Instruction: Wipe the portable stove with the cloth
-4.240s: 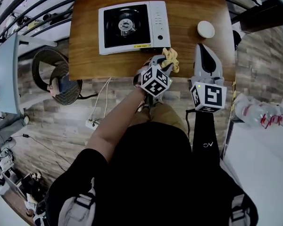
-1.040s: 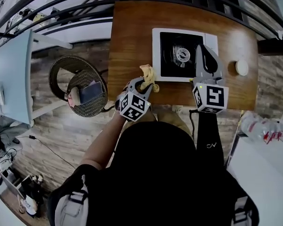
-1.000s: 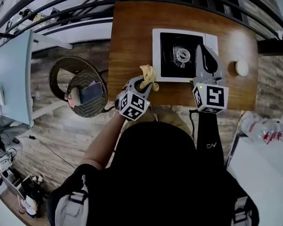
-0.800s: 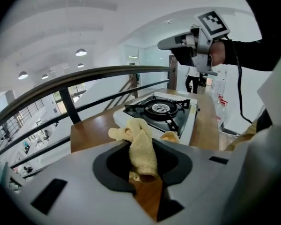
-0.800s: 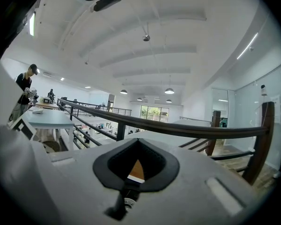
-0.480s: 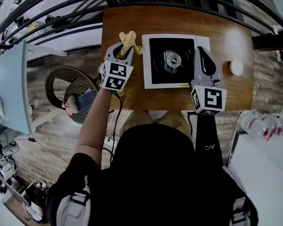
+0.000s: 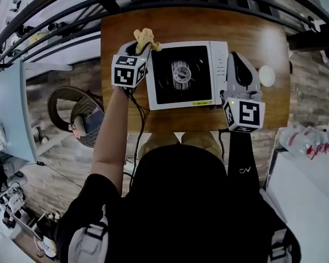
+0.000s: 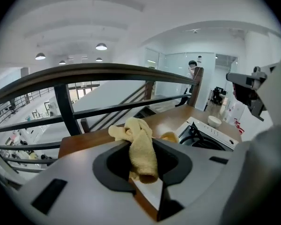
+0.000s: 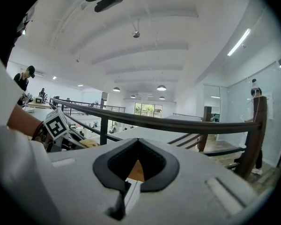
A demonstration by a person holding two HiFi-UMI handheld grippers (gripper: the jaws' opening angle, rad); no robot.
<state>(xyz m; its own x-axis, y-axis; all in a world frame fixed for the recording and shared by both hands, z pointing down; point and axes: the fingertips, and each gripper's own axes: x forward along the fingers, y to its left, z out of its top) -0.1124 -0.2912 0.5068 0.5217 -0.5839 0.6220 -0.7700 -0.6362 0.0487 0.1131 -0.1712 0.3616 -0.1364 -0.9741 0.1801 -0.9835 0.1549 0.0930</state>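
Stands at the near edge of a wooden table [image 7: 197, 23], a gripper in each hand. Clamps a yellow cloth [image 7: 145, 37] between the fingers of the left gripper [image 7: 139, 46], with the bunched cloth spilling out past the fingertips. Holds that gripper over the table's far left corner, just beside the far left corner of the portable stove [image 7: 167, 89]; cannot tell whether the cloth touches the stove. Has the stove set in the middle of the table, black top and round burner [image 7: 182, 73] facing up, white control panel toward the table's right edge. Holds the right gripper [image 7: 239, 59] along the stove's right side, fingers together and pointing to the table's far edge, marker cube out over the near edge. Has a small white bowl [image 7: 267, 75] just to the right of that gripper, close to the table's right edge. Faces a dark metal railing [image 8: 107, 71] just beyond the table's far edge.
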